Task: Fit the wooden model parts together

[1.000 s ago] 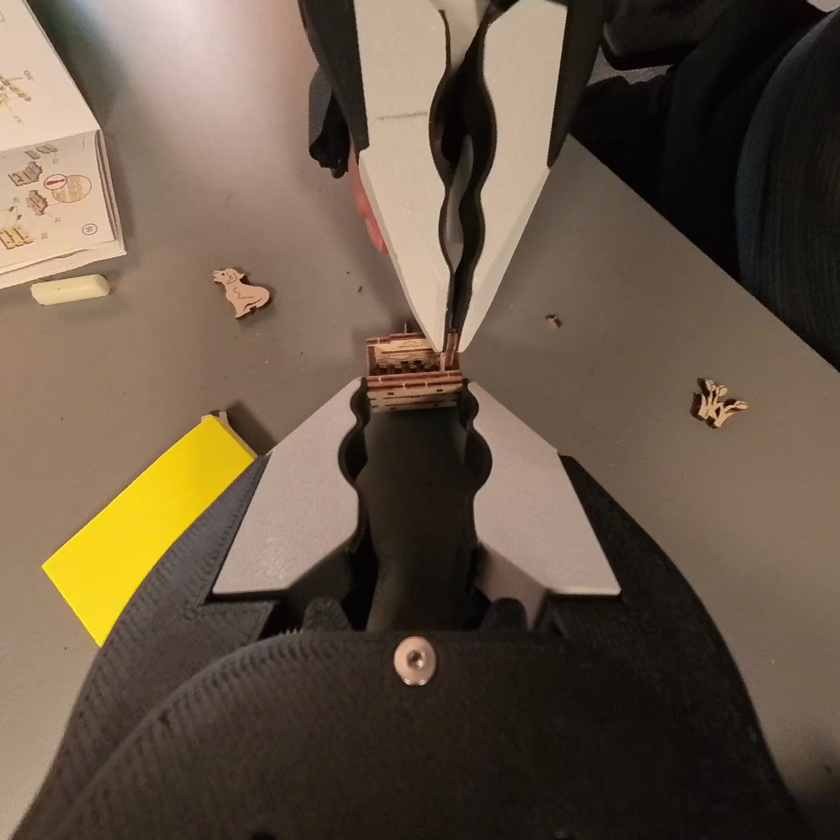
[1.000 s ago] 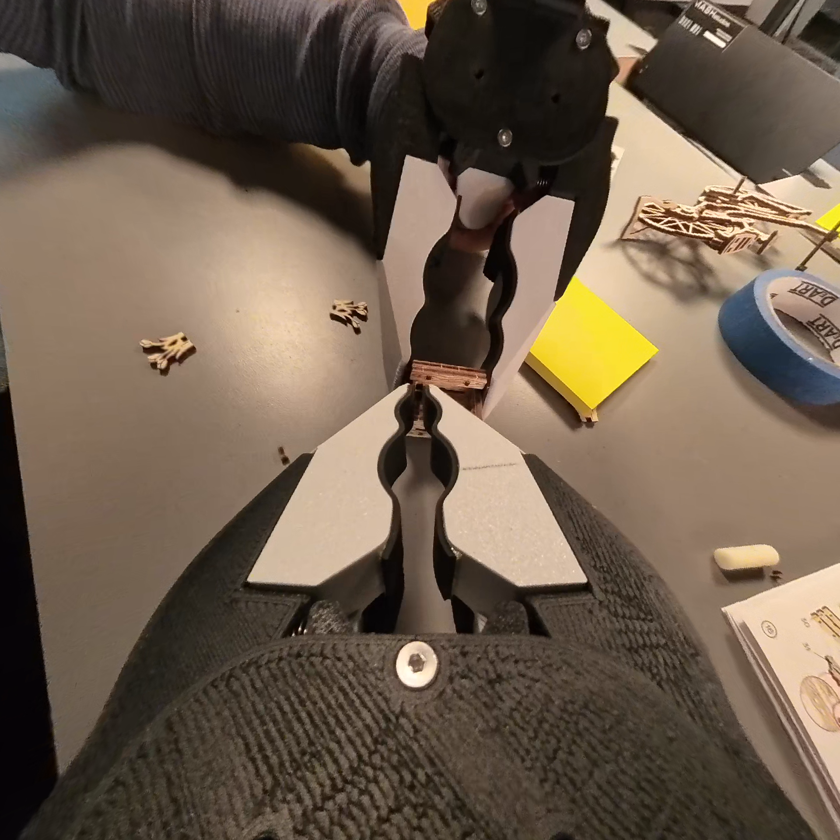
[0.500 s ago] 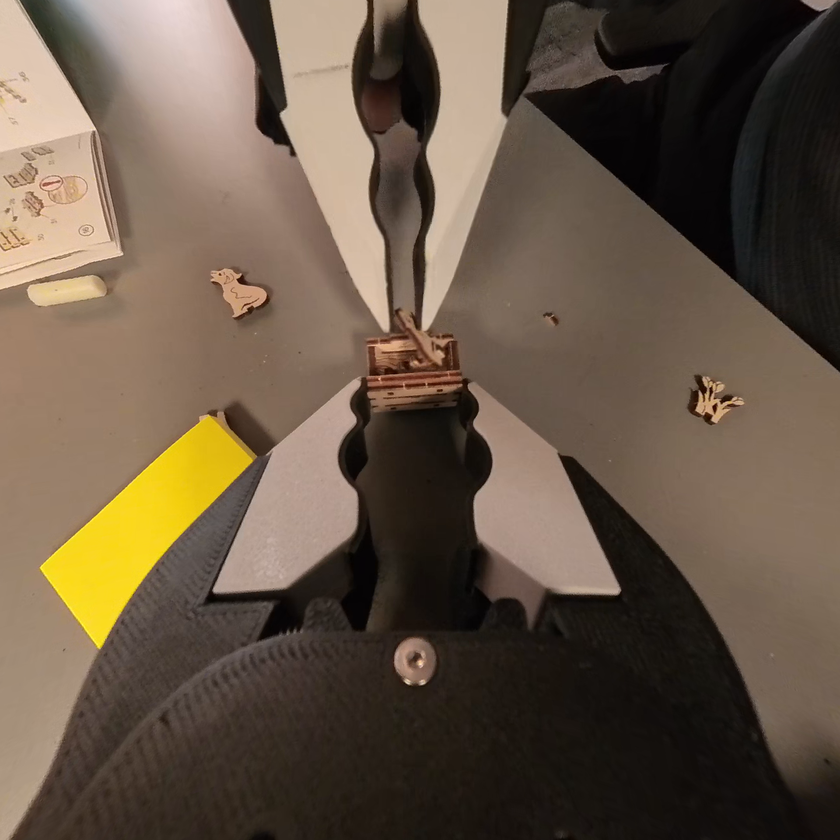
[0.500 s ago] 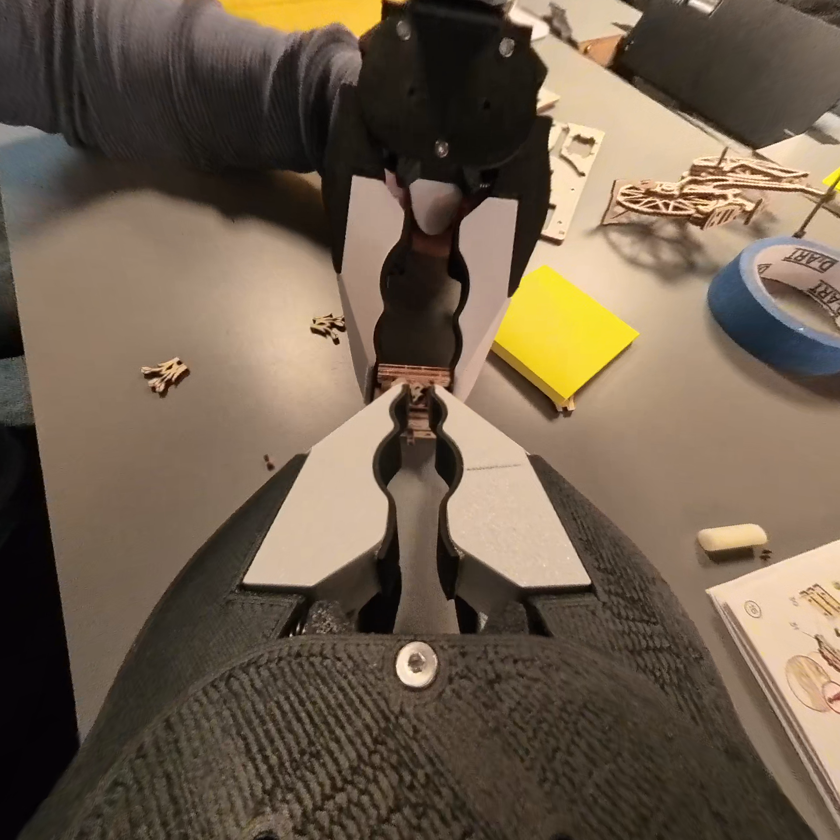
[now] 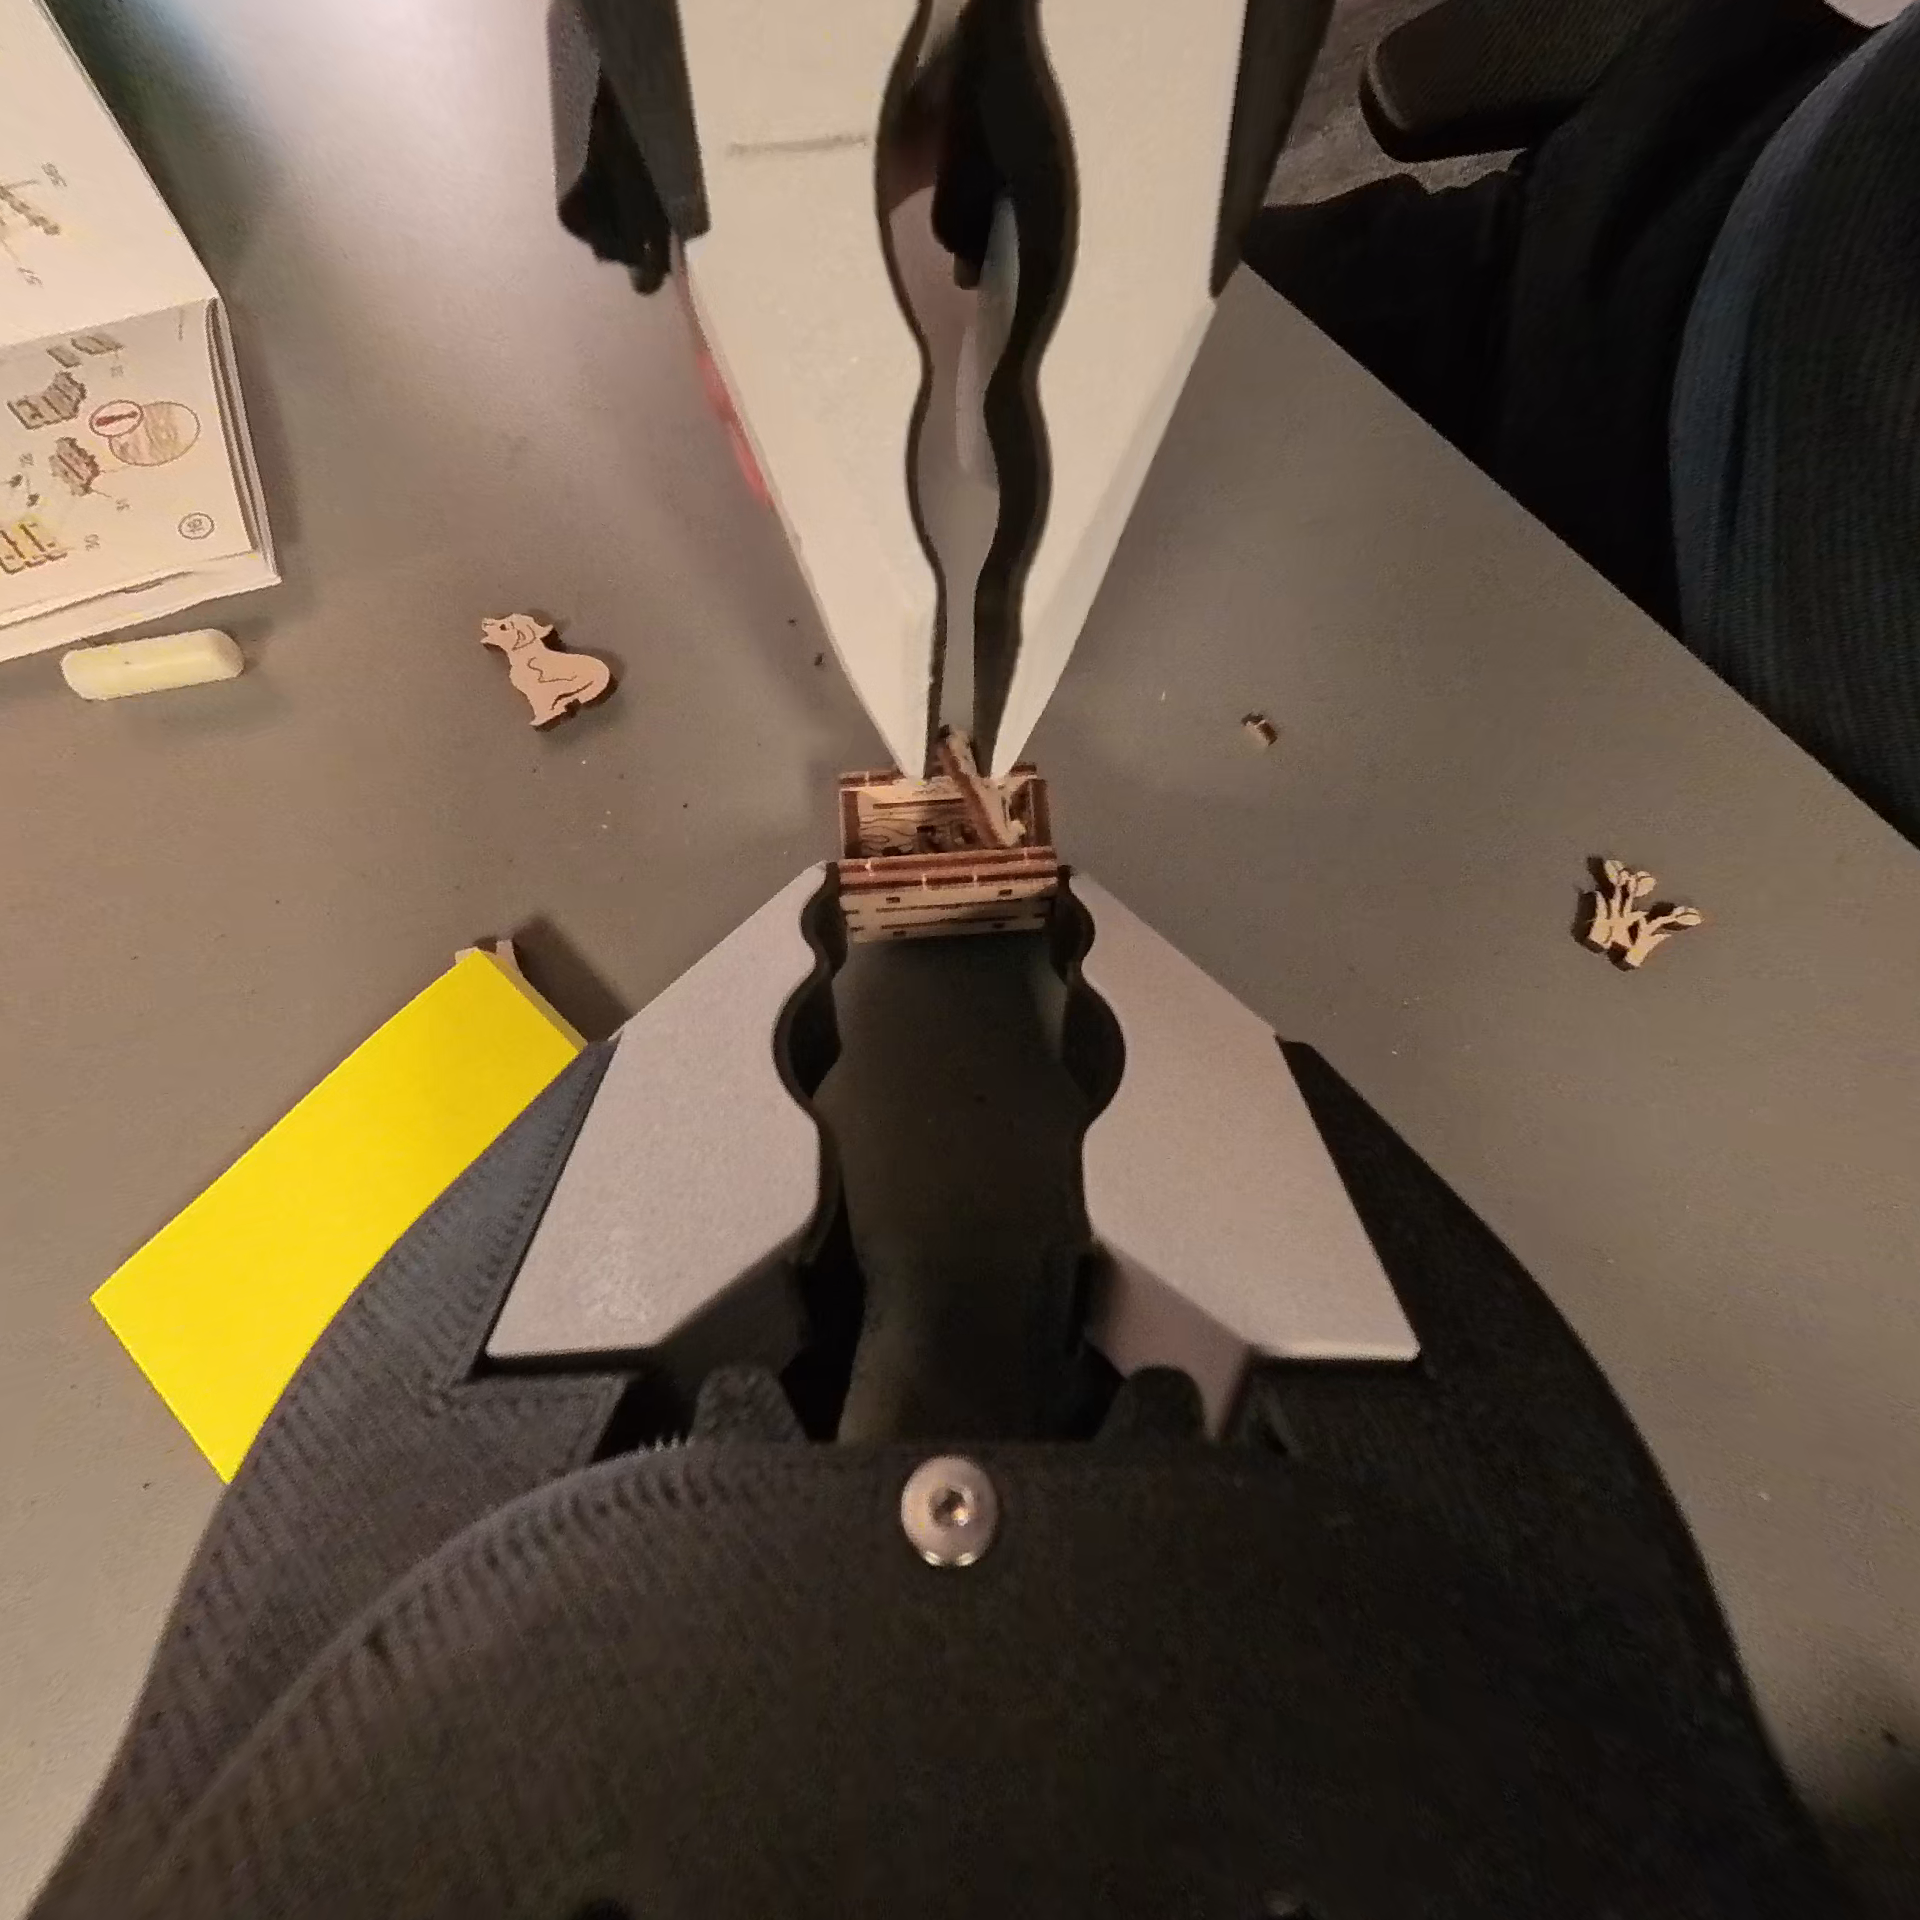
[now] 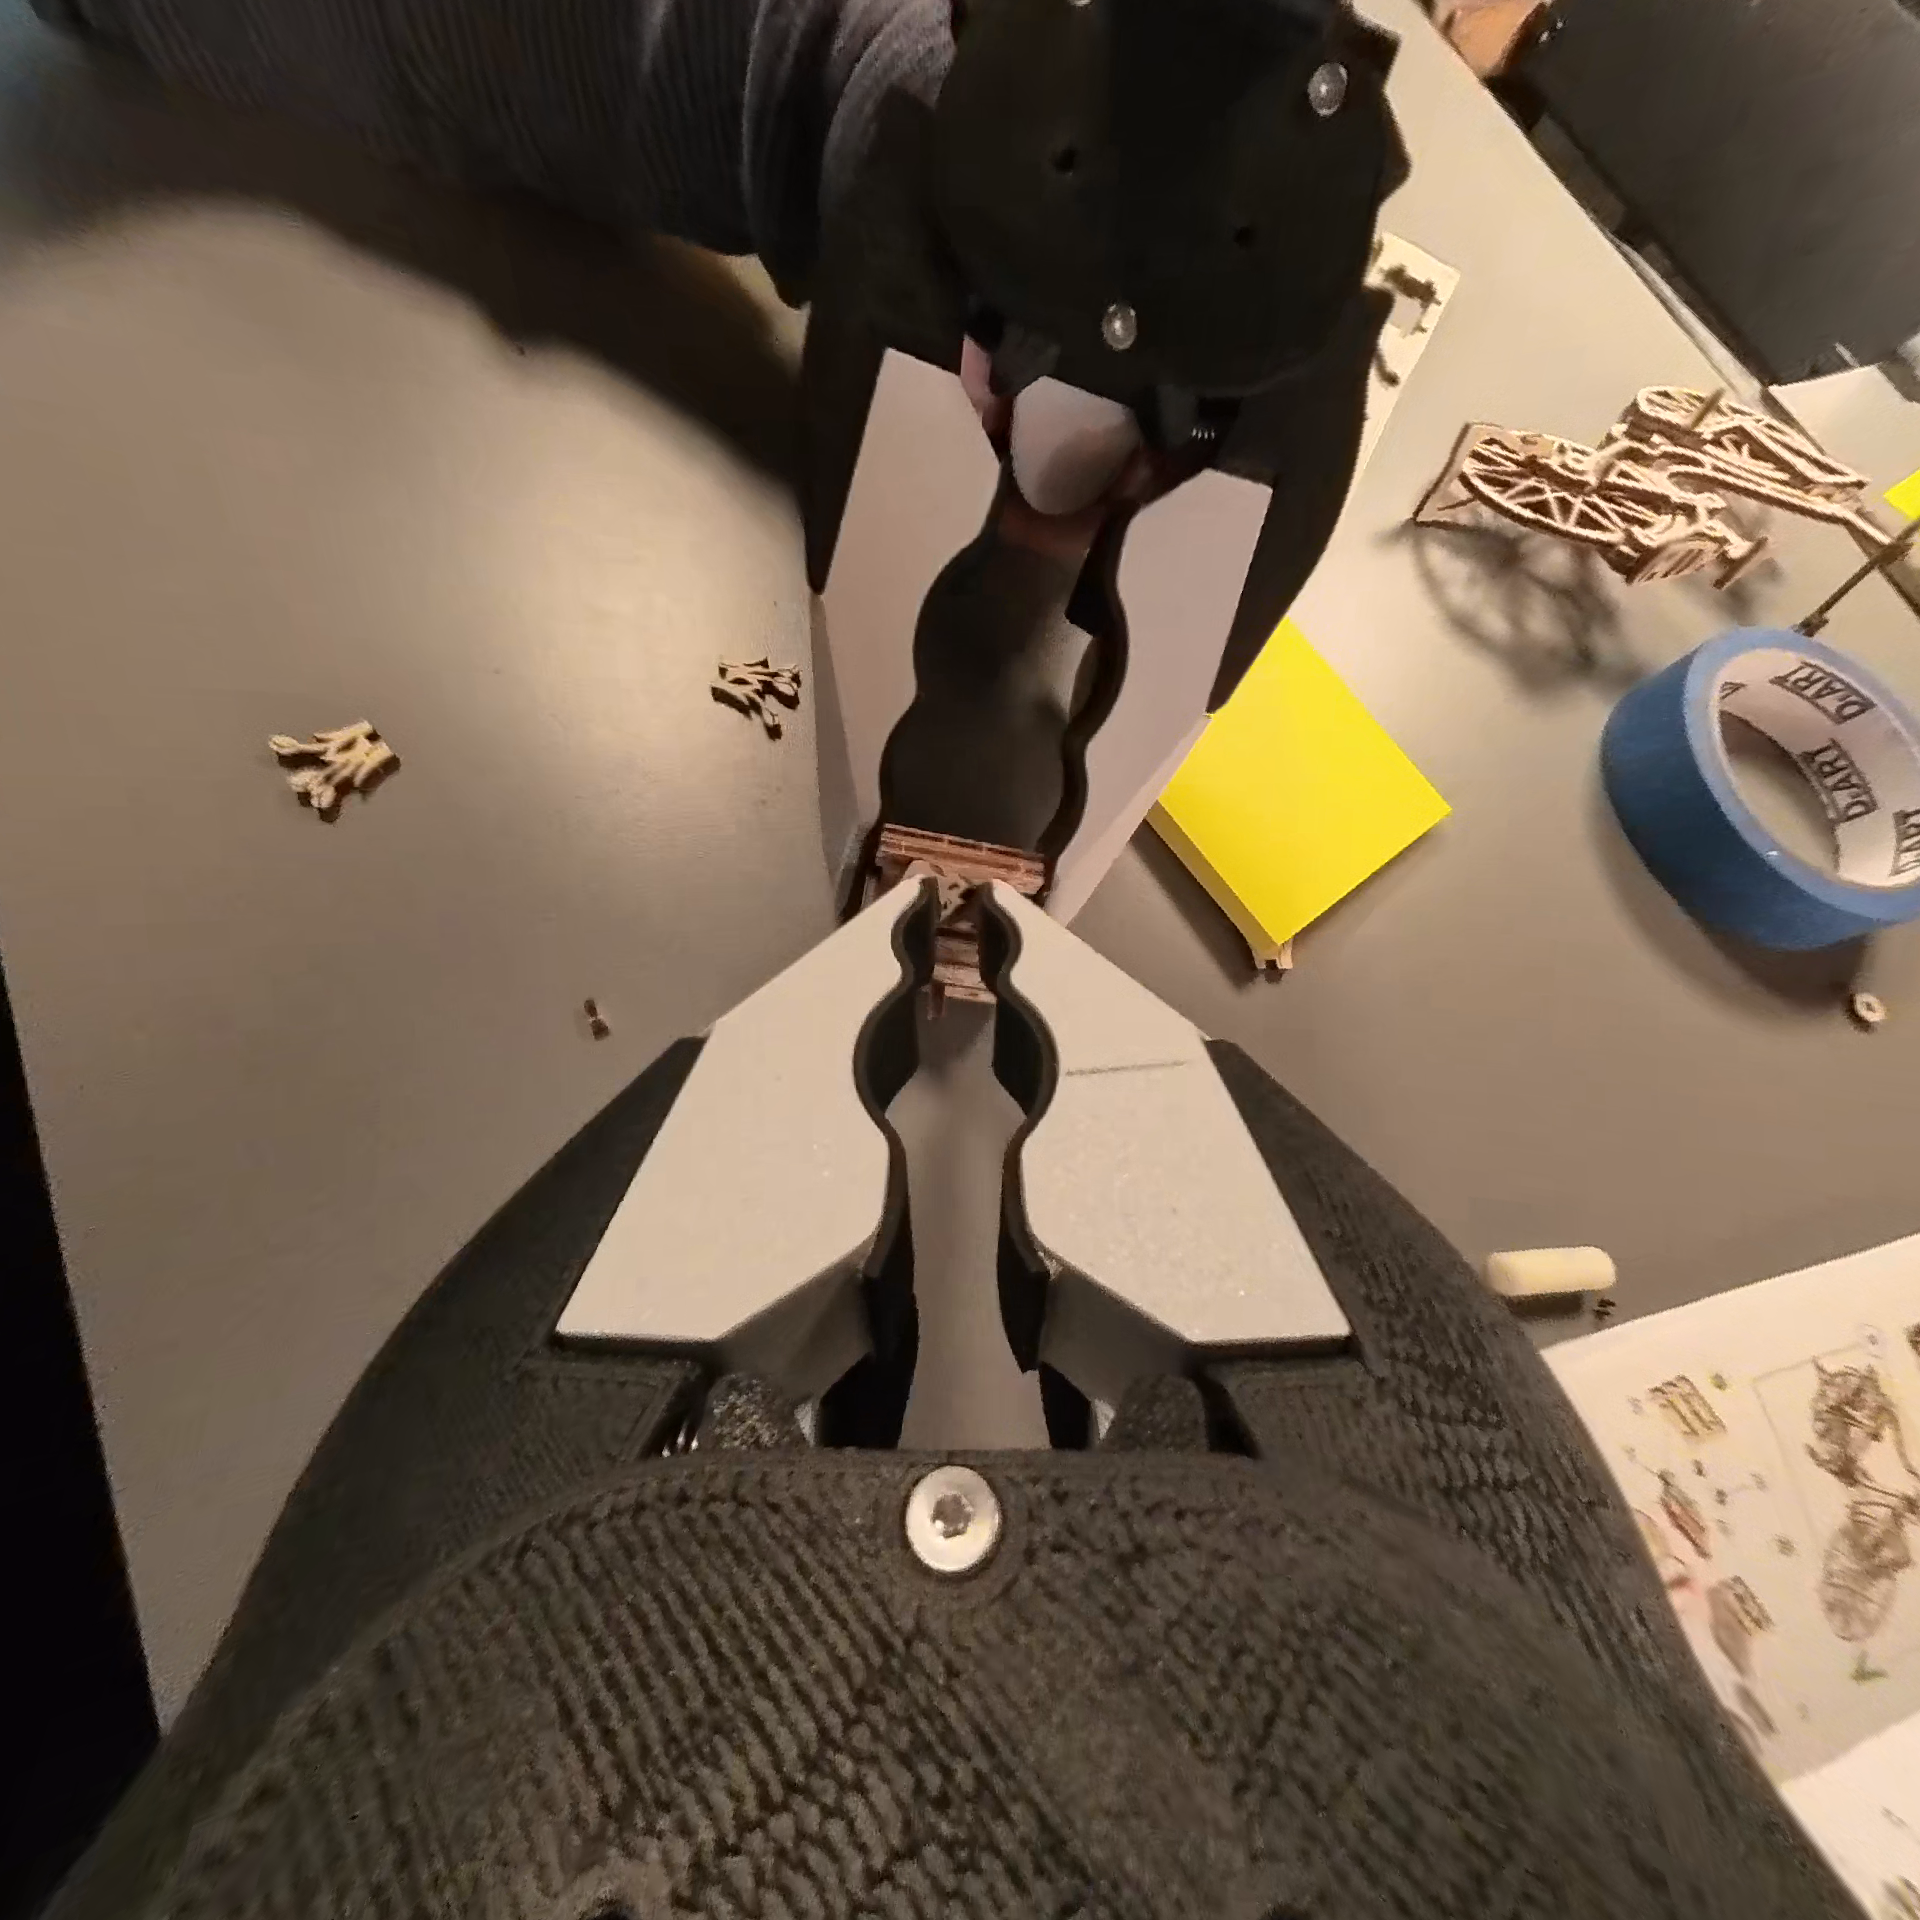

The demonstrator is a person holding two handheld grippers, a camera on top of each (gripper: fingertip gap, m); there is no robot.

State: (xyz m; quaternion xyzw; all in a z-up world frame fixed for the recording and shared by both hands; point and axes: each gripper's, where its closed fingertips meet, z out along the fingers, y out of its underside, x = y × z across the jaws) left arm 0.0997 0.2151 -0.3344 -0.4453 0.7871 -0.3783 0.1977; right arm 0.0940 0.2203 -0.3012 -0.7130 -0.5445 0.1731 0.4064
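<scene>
Blue tape roll [image 6: 1766,800], yellow notepad [image 6: 1304,795], instruction booklet [image 5: 104,416] — all on the grey table [image 5: 1351,623].

Left grey two-finger gripper [image 5: 948,904], frame centre: fingers parted, clamped on something. Right grey two-finger gripper [image 6: 954,914] opposite, tip-to-tip, fingers nearly closed, pinching.

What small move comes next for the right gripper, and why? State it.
Probably ease the right gripper down, seating its small wooden piece in the wooden box. The left gripper clamps the box, and the piece sits tilted at its open top, seemingly not fully in.
</scene>
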